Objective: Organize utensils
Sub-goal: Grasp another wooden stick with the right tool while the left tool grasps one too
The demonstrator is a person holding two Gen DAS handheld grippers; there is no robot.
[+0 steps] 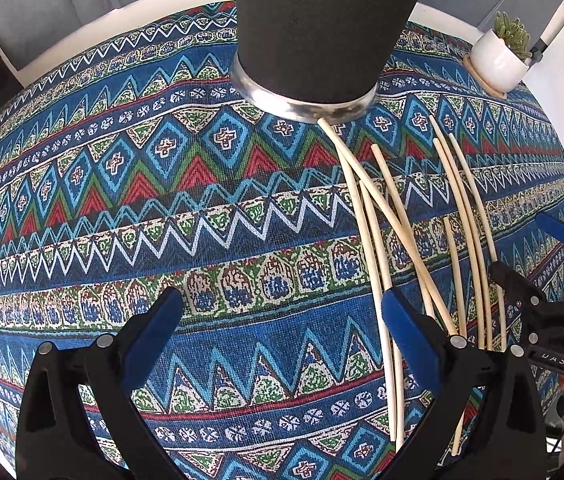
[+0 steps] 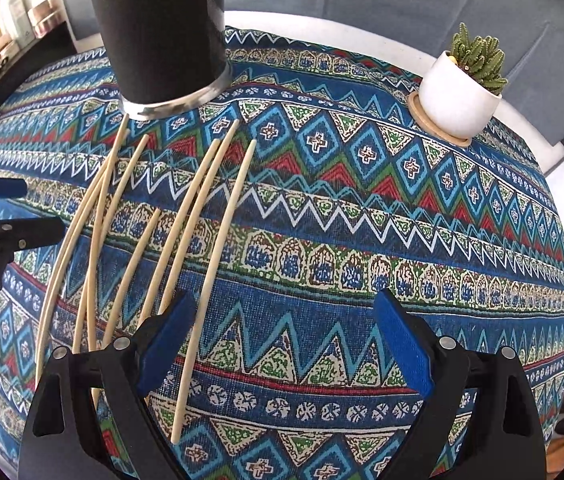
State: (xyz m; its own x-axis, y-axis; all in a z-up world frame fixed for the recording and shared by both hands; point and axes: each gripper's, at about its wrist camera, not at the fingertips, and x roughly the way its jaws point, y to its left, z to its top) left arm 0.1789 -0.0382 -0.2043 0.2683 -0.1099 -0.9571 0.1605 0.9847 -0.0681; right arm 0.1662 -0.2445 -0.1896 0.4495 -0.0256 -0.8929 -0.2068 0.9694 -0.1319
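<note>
**Left wrist and right wrist views: chopsticks loose on the patterned cloth**

Left wrist view shows the left gripper (image 1: pixel 282 312) spread wide and empty, its blue-padded fingers (image 1: pixel 154 328) over a woven tablecloth (image 1: pixel 162 208) of blue, red and green zigzags. Pale, slender wooden chopsticks (image 1: pixel 386 216) lie scattered ahead and to its right, one passing under the right finger. Straight ahead stands a tall black cylindrical holder (image 1: pixel 322 28) with a shiny metal base ring; one chopstick tip touches that ring.

Right wrist view shows the right gripper (image 2: pixel 286 340) likewise wide apart and holding nothing, the chopsticks (image 2: pixel 186 208) fanned ahead to its left. Only here is the white round pot of cactus (image 2: pixel 458 96) on its wooden coaster seen fully, ahead to the right.
</note>
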